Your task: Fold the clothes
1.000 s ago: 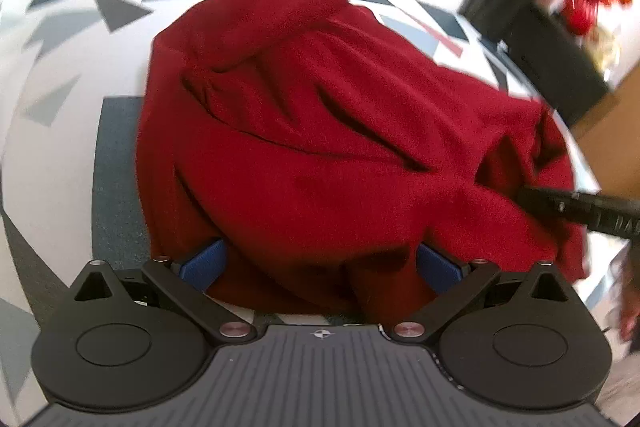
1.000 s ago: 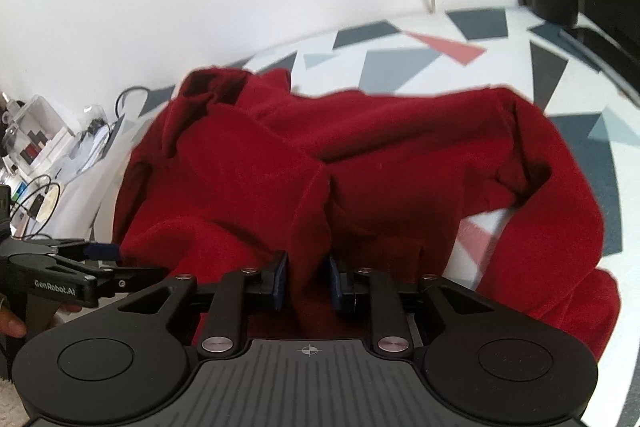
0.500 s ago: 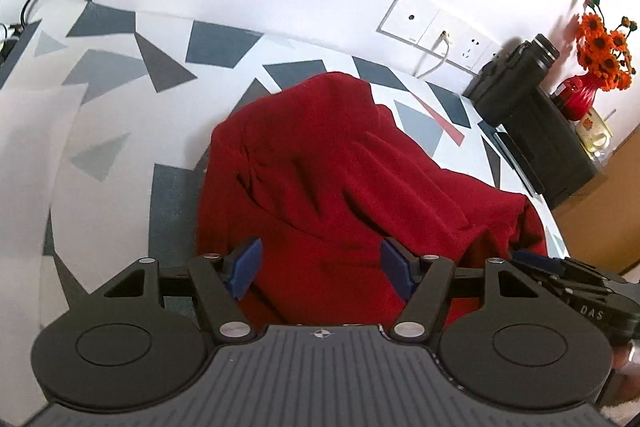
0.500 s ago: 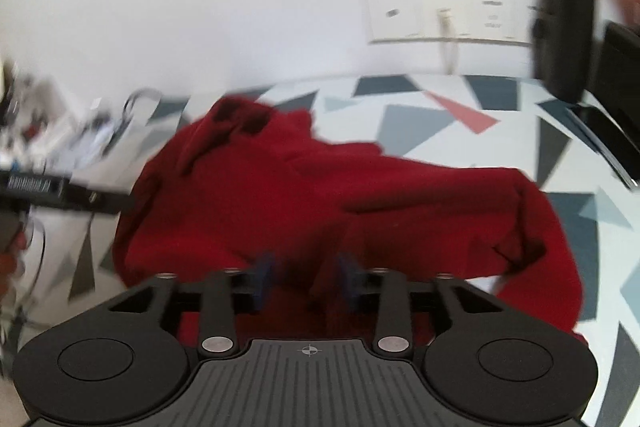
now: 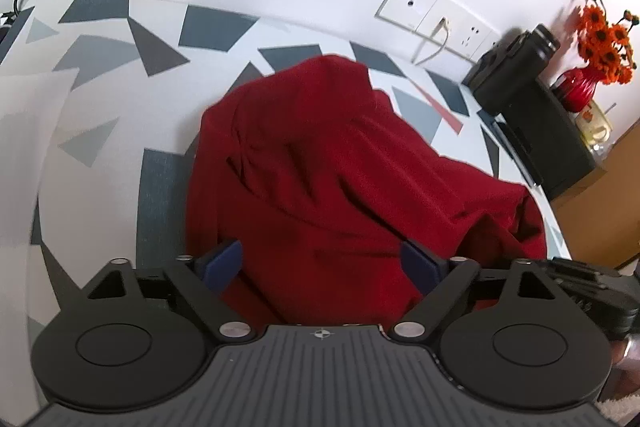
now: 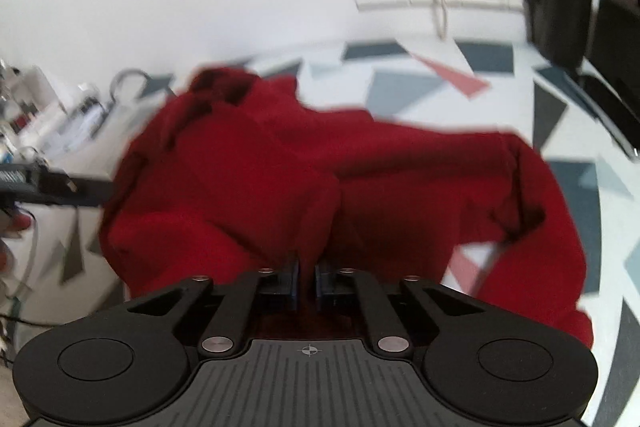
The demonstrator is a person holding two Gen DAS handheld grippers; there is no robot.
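Red vase (image 5: pixel 580 91) at 2 o'clock, holding orange flowers (image 5: pixel 606 43). Crumpled red garment (image 5: pixel 352 179) heaped mid-counter (image 5: pixel 120 115), folds running toward 5 o'clock. Left hand-held gripper (image 5: pixel 320 263) just reopened, spread wide astride cloth. Right hand-held gripper (image 6: pixel 306 281) just closed, pinching a fold at 6 o'clock.

Through the left wrist camera we see our left gripper (image 5: pixel 320 263) with its blue pads (image 5: pixel 222 263) spread wide, having just been opening, and the crumpled red garment (image 5: pixel 352 179) lying between and beyond them without being pressed. The garment rests on a table (image 5: pixel 100 131) patterned with grey triangles. At the lower right edge we see part of the right gripper (image 5: pixel 592 287), and against the wall a black box (image 5: pixel 536 131) and a red vase of orange flowers (image 5: pixel 588 83).
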